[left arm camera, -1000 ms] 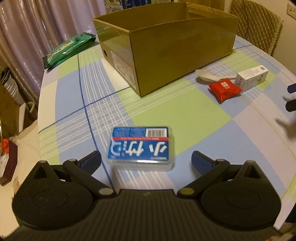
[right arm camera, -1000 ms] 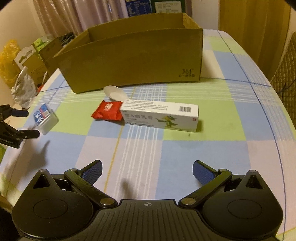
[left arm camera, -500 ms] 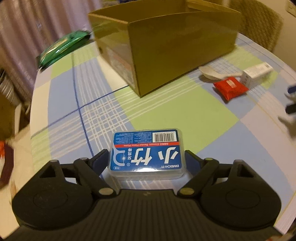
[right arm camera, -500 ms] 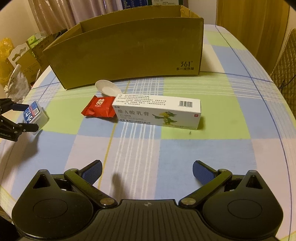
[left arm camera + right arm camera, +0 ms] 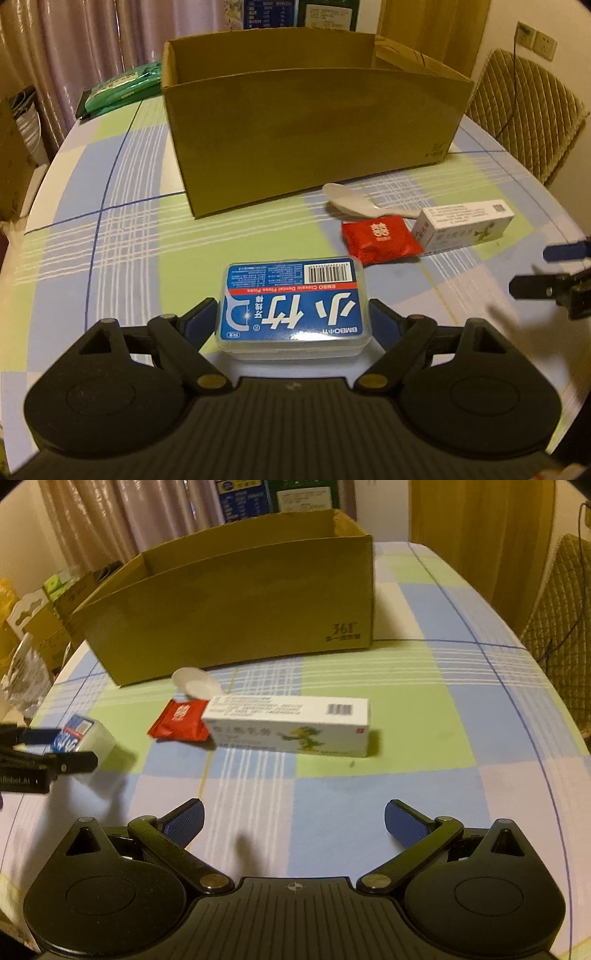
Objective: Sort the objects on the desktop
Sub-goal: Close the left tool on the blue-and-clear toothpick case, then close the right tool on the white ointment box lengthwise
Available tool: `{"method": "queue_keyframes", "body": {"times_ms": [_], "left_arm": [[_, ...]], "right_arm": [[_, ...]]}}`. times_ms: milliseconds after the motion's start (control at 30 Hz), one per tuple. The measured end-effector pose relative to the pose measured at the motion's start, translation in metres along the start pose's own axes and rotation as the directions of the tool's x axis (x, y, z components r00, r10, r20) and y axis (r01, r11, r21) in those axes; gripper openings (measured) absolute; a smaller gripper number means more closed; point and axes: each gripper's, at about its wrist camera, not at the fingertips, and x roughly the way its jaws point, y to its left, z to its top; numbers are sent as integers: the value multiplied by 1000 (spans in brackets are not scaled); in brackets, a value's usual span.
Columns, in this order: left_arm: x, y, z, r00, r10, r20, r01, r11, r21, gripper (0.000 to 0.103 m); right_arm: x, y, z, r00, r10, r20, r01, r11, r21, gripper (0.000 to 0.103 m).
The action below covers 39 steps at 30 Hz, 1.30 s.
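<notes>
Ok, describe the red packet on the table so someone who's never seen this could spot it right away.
Find the big open cardboard box on the checked table. Just in front of it lie a white spoon and a long white carton. The red packet sits against the carton's left end: small, flat, crinkly, the only red item.

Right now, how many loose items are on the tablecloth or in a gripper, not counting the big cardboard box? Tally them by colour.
Blue: 1, floss pick case, clamped in the left gripper
Red: 1, red packet
White: 2, spoon and carton
Green: 1, green pack
Total: 5
</notes>
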Motion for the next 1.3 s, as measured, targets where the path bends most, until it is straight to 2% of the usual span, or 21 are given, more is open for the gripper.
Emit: {"method": "queue_keyframes", "body": {"times_ms": [100, 167, 267, 400, 500, 600, 667, 733, 767, 833, 1000, 1067, 1133, 1200, 1300], "left_arm": [[0, -7, -1, 999, 35, 18, -35, 999, 31, 83], [2, -9, -3, 1000, 25, 18, -25, 999, 29, 83], [6, -14, -5, 999, 33, 22, -34, 999, 39, 83], [9, -16, -3, 999, 34, 39, -35, 999, 32, 83], [11, -18, -3, 999, 29, 43, -31, 999, 33, 83], [13, -20, -4, 999, 27, 37, -28, 999, 35, 83], [15, -21, -5, 999, 28, 33, -29, 999, 45, 83], [15, -22, -6, 999, 32, 35, -34, 998, 56, 83], [15, -22, -6, 999, 33, 37, -35, 998, 57, 83], [15, -22, -5, 999, 31, 40, -33, 998, 54, 83], [16, -26, -5, 999, 20, 37, -23, 998, 67, 83], [17, -29, -6, 999, 16, 32, -18, 997, 80, 83], [17, -31, -7, 999, 12, 30, -15, 996, 92, 83], [16, -34, -9, 1000, 15, 28, -18, 994, 107, 83], [13, -38, -12, 999, 25, 27, -28, 992, 125, 83]], "right_arm": [[3, -1, 8, 1000, 3, 0, -3, 998, -67, 101], [6, 1, 16, 1000, -3, 3, 4, 990, -144, 101], [11, 4, 31, 1000, -13, 8, 14, 963, -270, 101], [25, 7, 47, 999, 20, -40, -36, 891, -453, 101], [36, 12, 50, 994, 32, -101, -87, 798, -597, 101], [48, 17, 49, 989, -19, -148, -90, 713, -696, 101], [55, 19, 49, 984, -29, -176, -110, 680, -725, 101], [62, 17, 49, 978, -30, -205, -134, 665, -735, 101], [66, 16, 50, 976, -35, -214, -137, 666, -733, 101], [69, 11, 53, 972, -23, -235, -152, 702, -696, 99], [62, 9, 57, 960, 0, -281, -181, 766, -617, 62], [58, 10, 56, 955, -2, -296, -179, 792, -583, 40], [53, 11, 52, 950, -6, -311, -172, 824, -540, 28], [47, 10, 48, 946, 0, -324, -165, 861, -481, 23], [37, 2, 39, 937, 45, -345, -159, 938, -309, 23]]}}
